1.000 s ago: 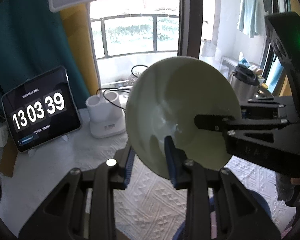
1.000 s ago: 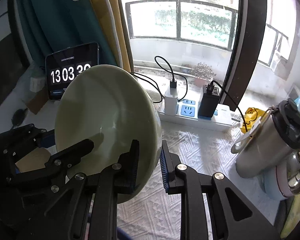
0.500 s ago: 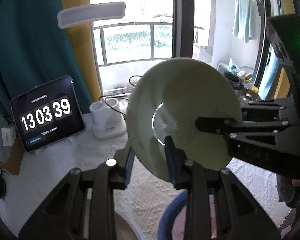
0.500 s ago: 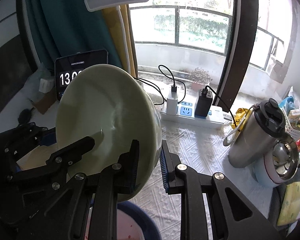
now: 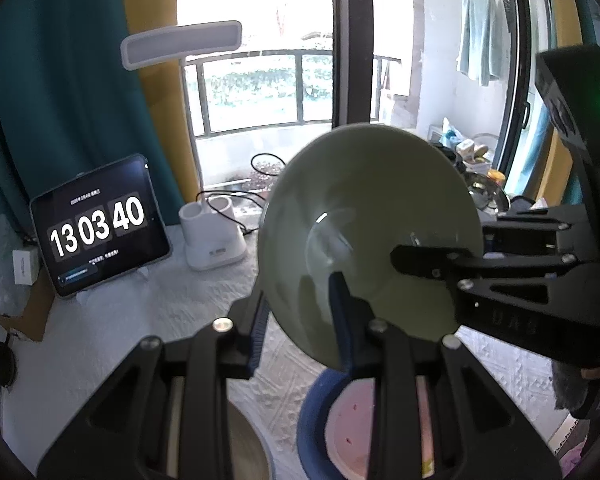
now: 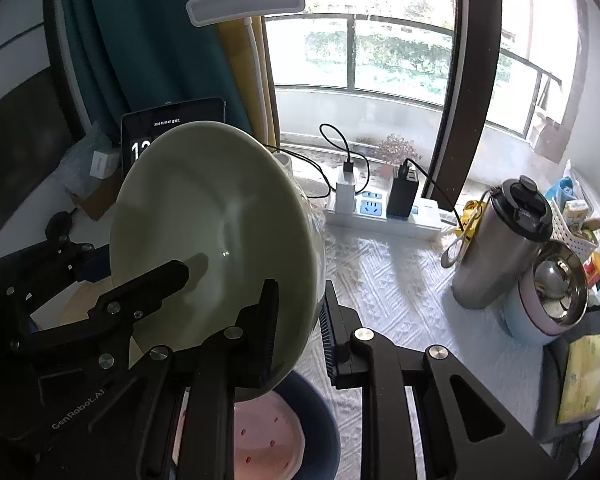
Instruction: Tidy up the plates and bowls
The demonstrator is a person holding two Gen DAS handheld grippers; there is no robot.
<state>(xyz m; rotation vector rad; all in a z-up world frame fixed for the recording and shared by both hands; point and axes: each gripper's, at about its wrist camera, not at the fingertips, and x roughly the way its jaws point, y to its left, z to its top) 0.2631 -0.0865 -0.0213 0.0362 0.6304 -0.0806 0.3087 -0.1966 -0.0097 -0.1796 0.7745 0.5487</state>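
Observation:
A pale green bowl [image 5: 364, 200] hangs tilted in the air above the table, held by its rim from two sides. My left gripper [image 5: 300, 312] is shut on its lower rim, one finger inside and one behind. My right gripper [image 6: 300, 324] is shut on the opposite rim of the same bowl [image 6: 204, 208]. Each gripper shows in the other's view, reaching into the bowl from the side. Beneath the bowl sits a pink dish with a dark blue rim [image 5: 352, 416], also low in the right wrist view [image 6: 268, 436]. A tan plate [image 5: 248, 448] lies left of it.
A tablet clock [image 5: 100, 228] and a white lamp base [image 5: 214, 240] stand at the back left of the white cloth. A power strip with chargers [image 6: 380, 216] runs along the window. A steel flask [image 6: 500, 248] and a steel-lined pot [image 6: 552, 292] stand at the right.
Both grippers have lifted the green bowl higher and drawn it back. The blue-rimmed pink dish has come into view under it. Both grips are unchanged.

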